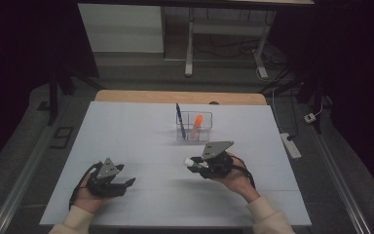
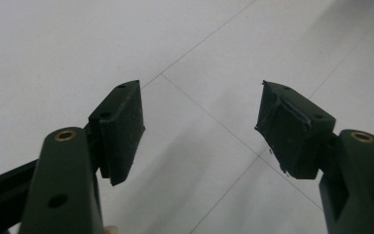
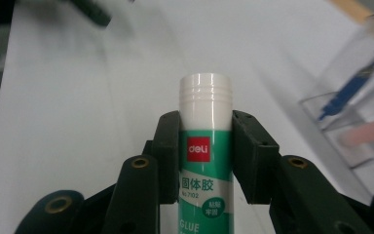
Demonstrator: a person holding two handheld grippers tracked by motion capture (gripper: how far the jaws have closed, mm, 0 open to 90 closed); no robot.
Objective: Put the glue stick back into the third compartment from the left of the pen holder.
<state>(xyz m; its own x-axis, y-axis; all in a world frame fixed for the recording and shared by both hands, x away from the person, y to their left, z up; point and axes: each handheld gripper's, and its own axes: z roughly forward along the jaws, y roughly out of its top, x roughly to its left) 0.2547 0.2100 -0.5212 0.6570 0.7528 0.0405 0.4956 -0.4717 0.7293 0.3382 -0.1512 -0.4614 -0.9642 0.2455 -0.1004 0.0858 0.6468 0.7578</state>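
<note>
Right gripper [image 3: 205, 141]: jaws clamped on green-white glue stick [image 3: 205, 146], white cap protruding past pads; frame centre. In high view, right gripper [image 1: 195, 165] lower centre, below clear organiser [image 1: 195, 127].
Left gripper [image 2: 199, 126]: jaws wide apart, nothing between; white table [image 2: 78, 48] beneath.

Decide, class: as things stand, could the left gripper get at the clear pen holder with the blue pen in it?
Probably yes. The left gripper is open and empty, and bare white table lies between it and the pen holder. The right gripper, holding the glue stick, sits just beside that path.
</note>
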